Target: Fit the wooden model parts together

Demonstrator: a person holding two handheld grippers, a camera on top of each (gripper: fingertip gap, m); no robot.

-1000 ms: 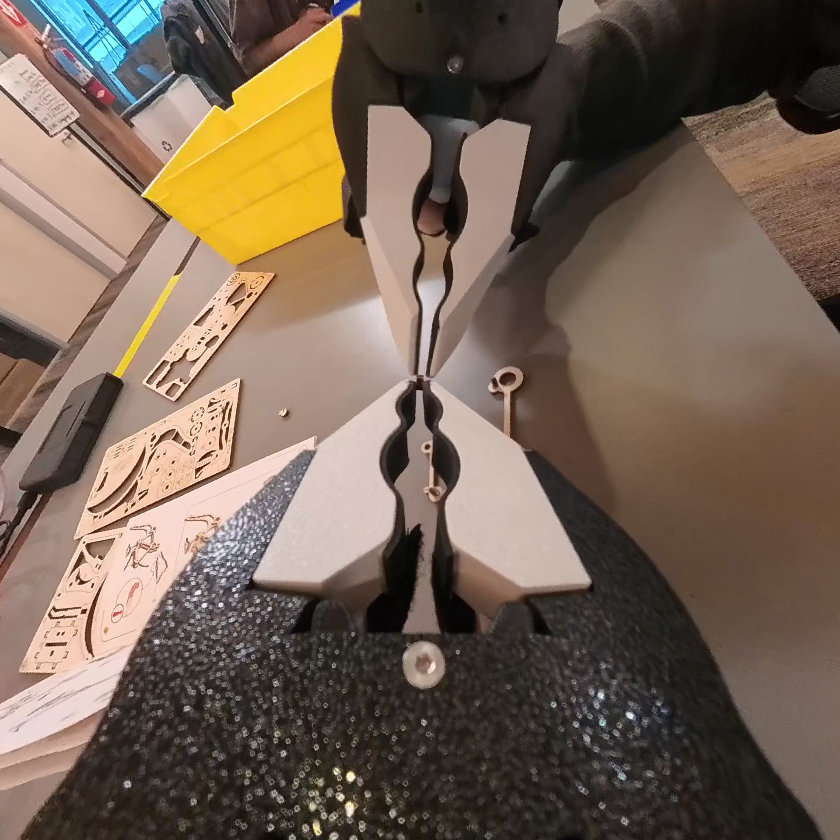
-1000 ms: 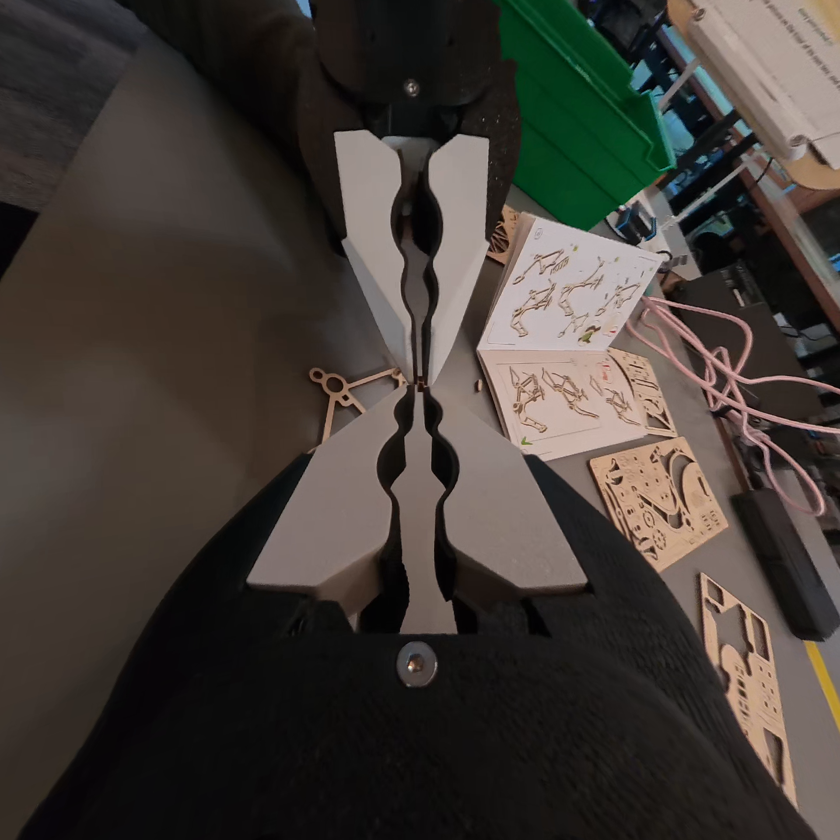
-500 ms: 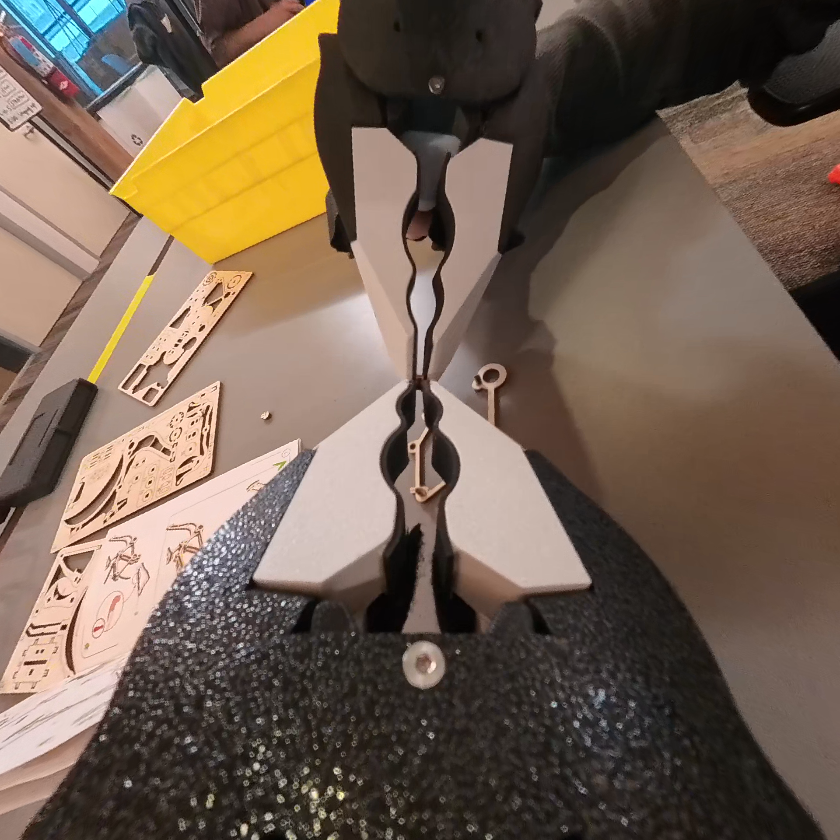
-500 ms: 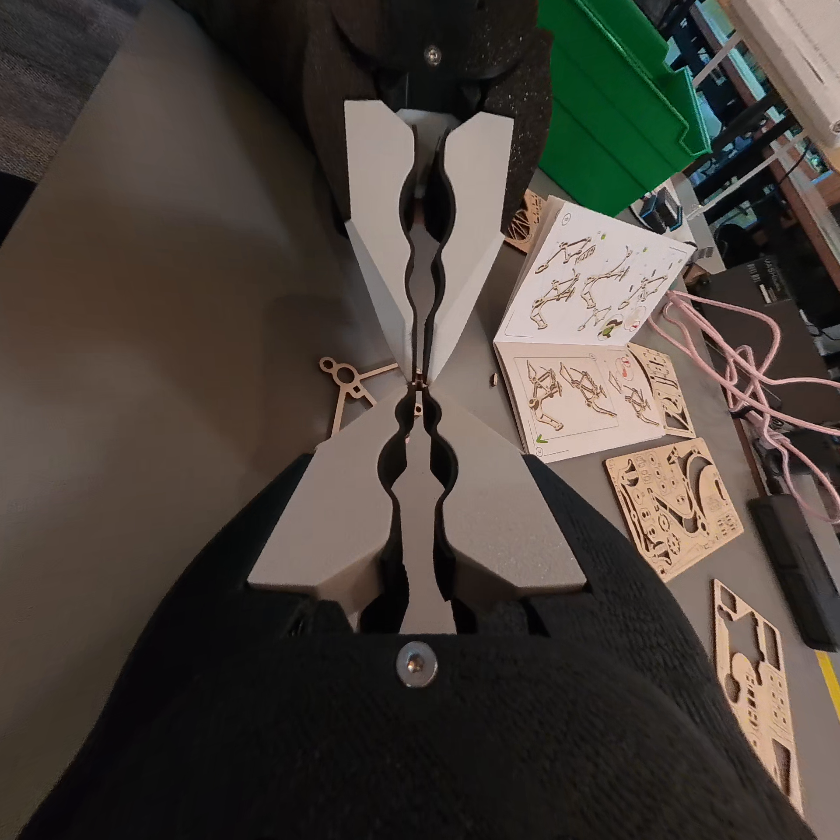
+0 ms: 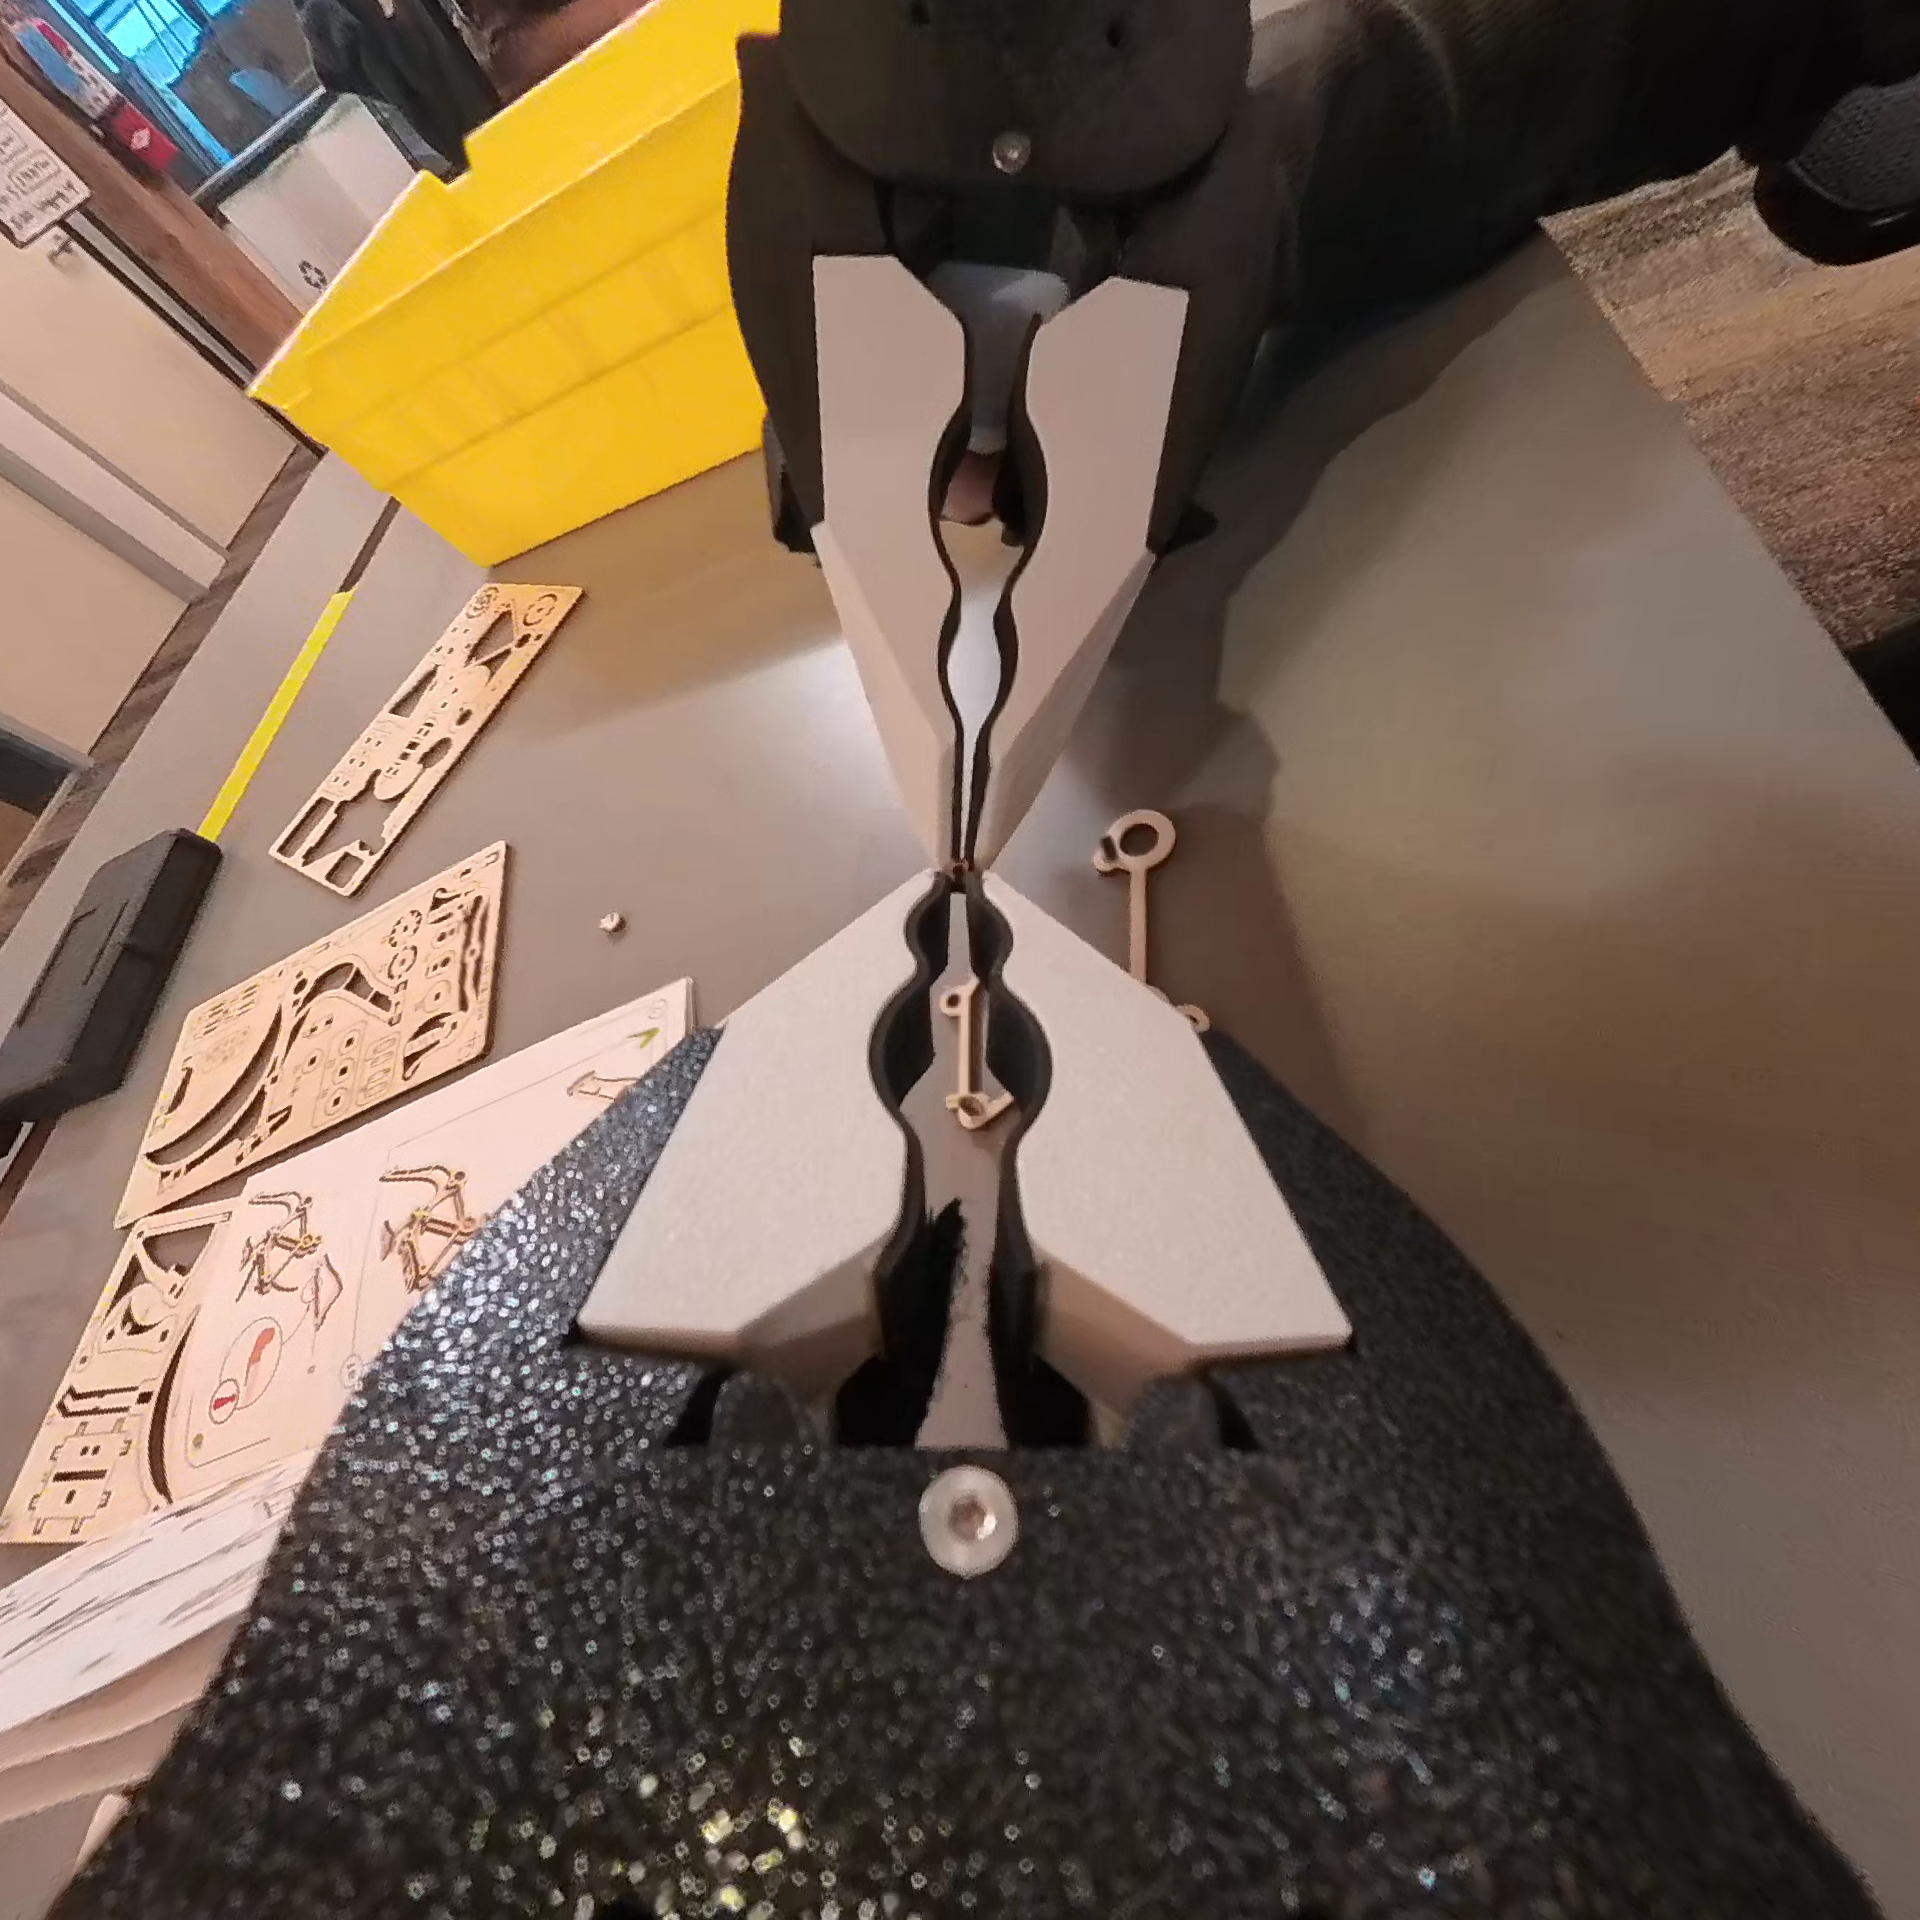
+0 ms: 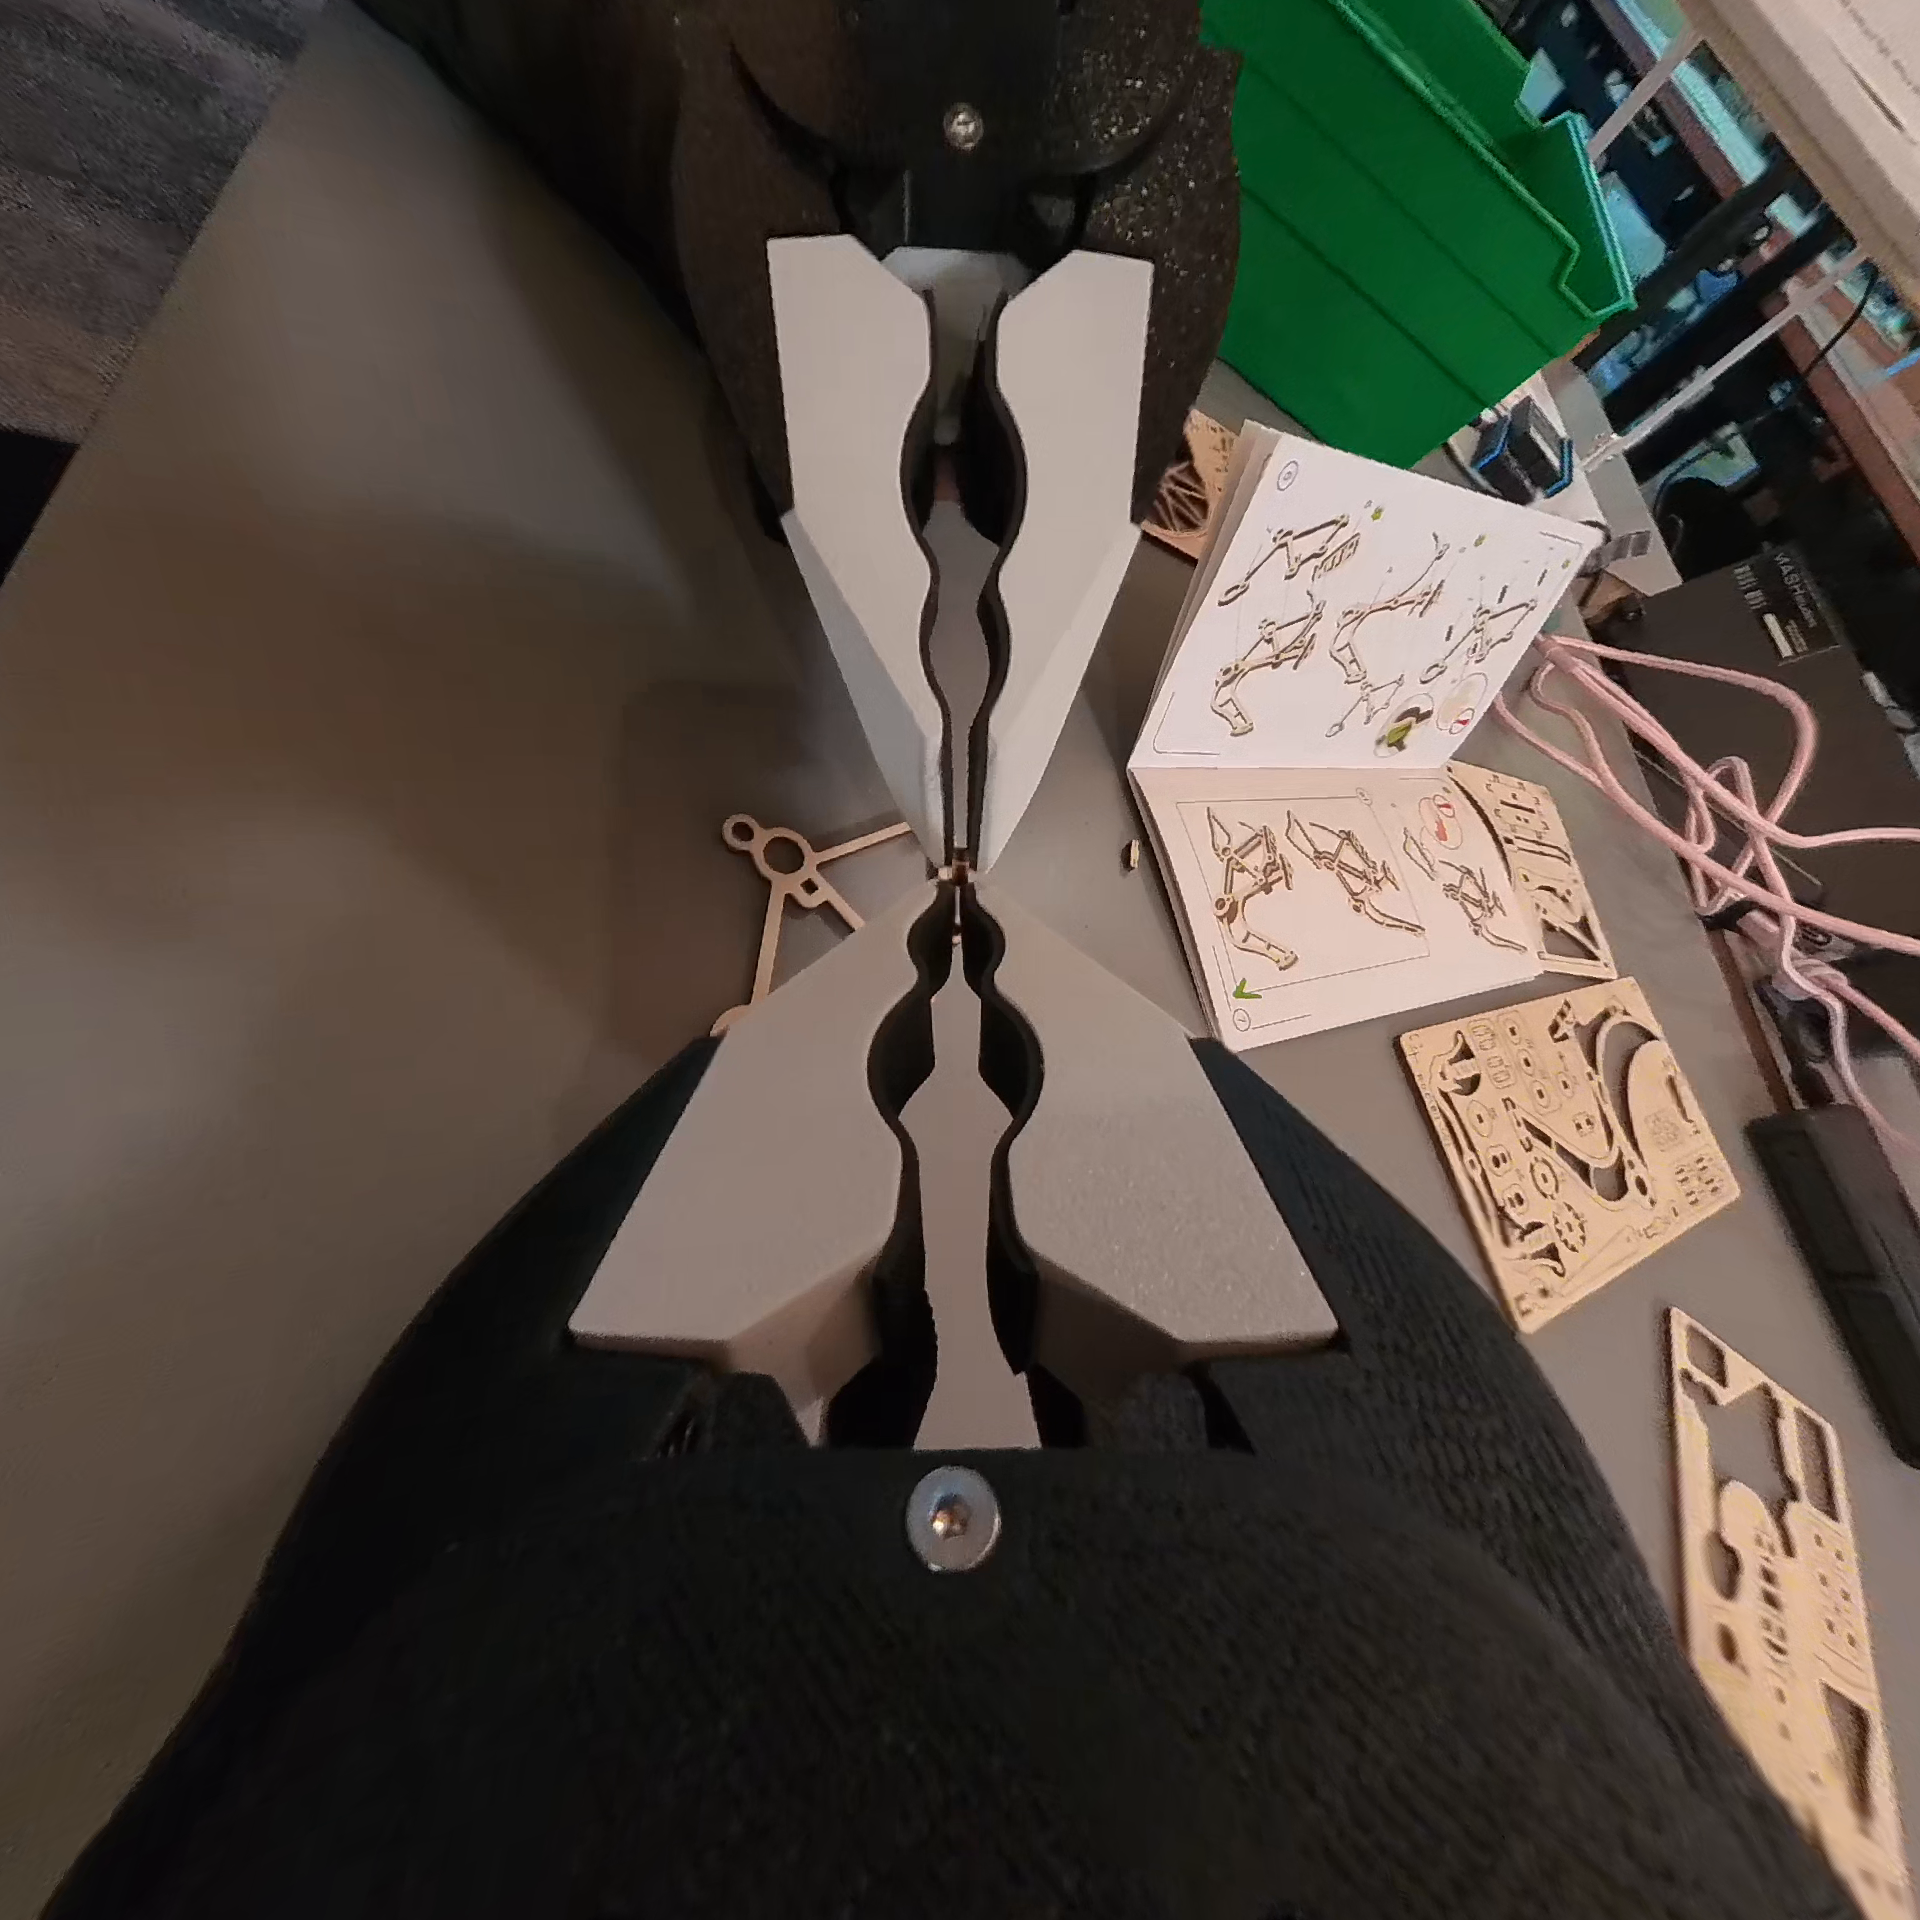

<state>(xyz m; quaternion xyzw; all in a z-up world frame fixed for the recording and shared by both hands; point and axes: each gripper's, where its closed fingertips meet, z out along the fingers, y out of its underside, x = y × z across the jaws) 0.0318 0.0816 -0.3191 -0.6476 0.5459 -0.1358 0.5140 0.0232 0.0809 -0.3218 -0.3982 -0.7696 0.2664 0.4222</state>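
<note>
Left tool point(image 5: 956, 883) and right tool point(image 6: 956, 883) meet tip-to-tip — both pinch a tiny wooden part point(image 6: 956, 871).

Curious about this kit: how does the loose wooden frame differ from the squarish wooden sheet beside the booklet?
The loose frame is thin bars and rings; the sheet is a broad panel. The frame is partly hidden by the right gripper; the sheet is not. Both are pale, flat wood.

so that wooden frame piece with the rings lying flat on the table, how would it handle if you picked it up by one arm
The wooden frame piece is thin laser-cut sheet with narrow arms, so it is probably very light and could snap if levered. Lying flat on the smooth table, it would likely slide rather than lift easily; it will not roll.
</note>
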